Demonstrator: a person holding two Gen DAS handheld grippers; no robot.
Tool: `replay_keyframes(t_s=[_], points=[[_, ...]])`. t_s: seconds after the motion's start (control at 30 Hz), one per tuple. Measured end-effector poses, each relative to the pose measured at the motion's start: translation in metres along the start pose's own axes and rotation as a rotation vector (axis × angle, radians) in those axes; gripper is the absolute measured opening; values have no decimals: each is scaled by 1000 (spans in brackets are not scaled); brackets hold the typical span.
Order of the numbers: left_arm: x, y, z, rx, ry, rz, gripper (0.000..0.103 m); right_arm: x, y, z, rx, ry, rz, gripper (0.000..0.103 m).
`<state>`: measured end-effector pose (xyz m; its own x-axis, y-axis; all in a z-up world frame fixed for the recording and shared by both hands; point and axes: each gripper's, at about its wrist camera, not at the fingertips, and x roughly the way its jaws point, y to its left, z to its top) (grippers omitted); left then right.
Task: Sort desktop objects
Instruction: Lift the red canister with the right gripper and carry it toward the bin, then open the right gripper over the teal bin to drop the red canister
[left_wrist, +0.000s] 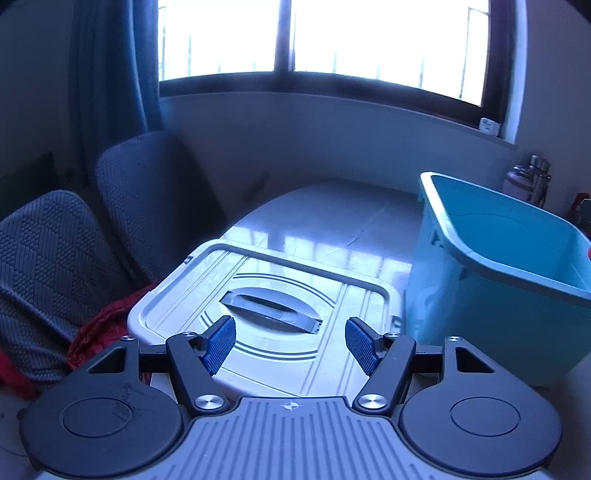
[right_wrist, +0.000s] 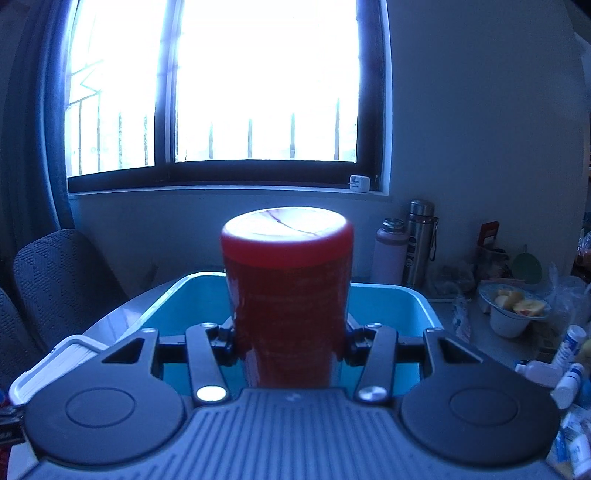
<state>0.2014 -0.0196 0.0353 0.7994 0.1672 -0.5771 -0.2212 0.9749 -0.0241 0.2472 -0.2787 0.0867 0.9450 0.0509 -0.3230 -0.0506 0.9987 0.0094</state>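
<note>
Between the right gripper's (right_wrist: 290, 341) clamped fingers, red jar (right_wrist: 288, 291) upright, blue bin (right_wrist: 391, 302) just beyond; left gripper (left_wrist: 290, 341) agape, empty.

Bright barred window (right_wrist: 258, 85) behind, dark curtain (left_wrist: 110, 74) at its left. Small white box (right_wrist: 359, 183) on the sill. Two grey woven chairs (left_wrist: 44, 266) at left, red cloth (left_wrist: 96, 332) beside them. Steel flask (right_wrist: 419, 243) and pink bottle (right_wrist: 389, 254) touching near the wall; bowl of cut fruit (right_wrist: 511, 306) farther right.
</note>
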Motion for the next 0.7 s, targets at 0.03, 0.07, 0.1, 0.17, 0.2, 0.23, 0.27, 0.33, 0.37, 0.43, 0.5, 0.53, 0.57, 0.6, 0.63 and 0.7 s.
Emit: replay_keyframes(t_s=[0.03, 0.07, 0.1, 0.17, 0.2, 0.23, 0.27, 0.33, 0.37, 0.43, 0.5, 0.53, 0.57, 0.6, 0.63, 0.7], points=[[3, 0, 1, -2, 4, 5, 68, 7, 0, 1, 0, 6, 3, 50], [7, 1, 2, -3, 9, 9, 68, 13, 1, 1, -1, 14, 6, 50], [10, 1, 3, -4, 13, 13, 68, 19, 2, 0, -3, 25, 8, 50], [15, 0, 4, -5, 20, 17, 68, 31, 4, -1, -6, 52, 10, 51], [17, 0, 5, -5, 22, 18, 68, 35, 5, -3, -13, 60, 4, 59], [19, -1, 6, -4, 24, 20, 68, 39, 7, -4, -21, 67, -3, 65], [21, -1, 6, -3, 26, 21, 68, 43, 9, -5, -28, 73, -10, 76], [23, -2, 6, -1, 28, 23, 68, 47, 12, -7, -39, 72, -22, 84], [24, -2, 6, 0, 28, 24, 68, 47, 13, -8, -39, 73, -20, 85], [24, -1, 5, -1, 30, 25, 68, 48, 14, -10, -32, 79, -15, 86], [25, 0, 4, -4, 34, 26, 68, 47, 15, -12, -30, 83, -14, 86], [24, 0, 4, -7, 36, 27, 68, 47, 15, -13, -32, 85, -16, 86], [24, 1, 3, -11, 37, 26, 68, 44, 16, -14, -35, 88, -19, 86], [23, 2, 2, -14, 37, 25, 68, 43, 15, -14, -34, 91, -21, 86], [22, 2, 2, -16, 37, 22, 68, 42, 14, -15, -32, 93, -22, 86], [19, 2, 1, -18, 34, 17, 68, 35, 12, -16, -29, 95, -29, 87]])
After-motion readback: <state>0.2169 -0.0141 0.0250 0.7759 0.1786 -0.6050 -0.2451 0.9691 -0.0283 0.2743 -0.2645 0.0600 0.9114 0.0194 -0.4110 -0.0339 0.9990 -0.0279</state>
